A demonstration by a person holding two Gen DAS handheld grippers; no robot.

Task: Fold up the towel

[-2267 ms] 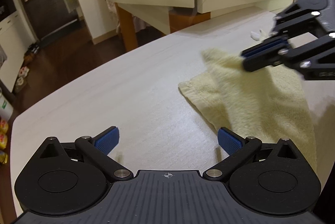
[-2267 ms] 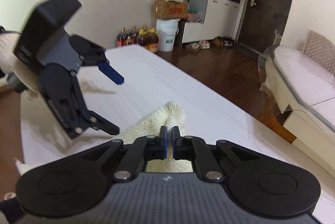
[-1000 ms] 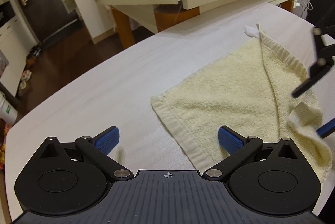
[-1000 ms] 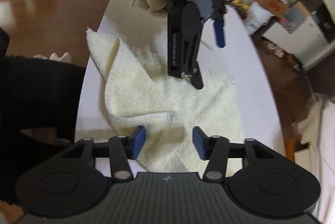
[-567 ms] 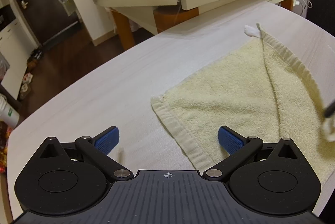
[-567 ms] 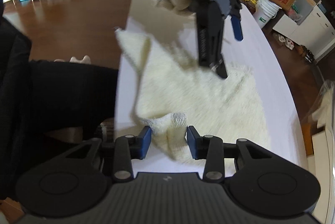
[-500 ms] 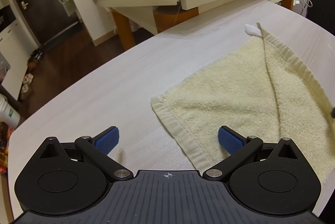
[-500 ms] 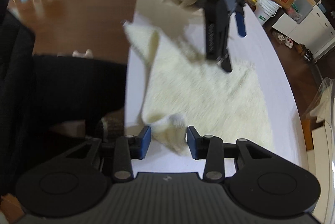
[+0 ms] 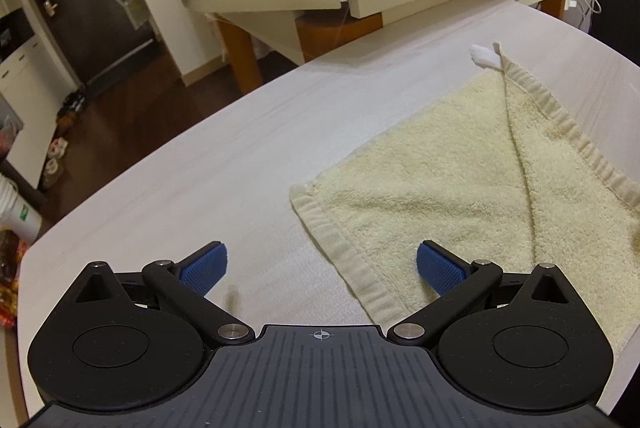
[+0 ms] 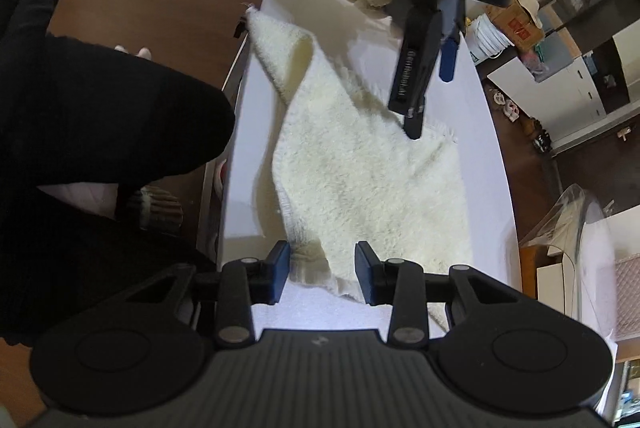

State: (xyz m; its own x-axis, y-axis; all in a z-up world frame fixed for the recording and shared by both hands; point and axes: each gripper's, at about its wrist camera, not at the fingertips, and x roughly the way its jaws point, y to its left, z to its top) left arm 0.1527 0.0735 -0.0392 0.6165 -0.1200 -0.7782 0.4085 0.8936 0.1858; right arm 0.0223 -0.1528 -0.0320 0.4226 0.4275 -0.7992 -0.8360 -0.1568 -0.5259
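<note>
Towel (image 9: 460, 164) is lying partly spread on the table (image 9: 224, 164), one corner doubled over. Right gripper (image 10: 322, 270), fingers parted, is straddling a bunched corner; left gripper (image 9: 320, 264), spread wide, is hovering over the hem. Next move likely calls for pinching both corners.

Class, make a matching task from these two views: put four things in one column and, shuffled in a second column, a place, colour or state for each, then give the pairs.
Things
1. towel
2. left gripper
3. right gripper
4. tag

Descriptions
A. white, at the towel's far corner
B. open, astride the towel's near hem, one finger over bare table
C. pale yellow, lying on the table with a diagonal crease
D. open, with a bunched towel corner between its fingers

Pairs: 1-C, 2-B, 3-D, 4-A
</note>
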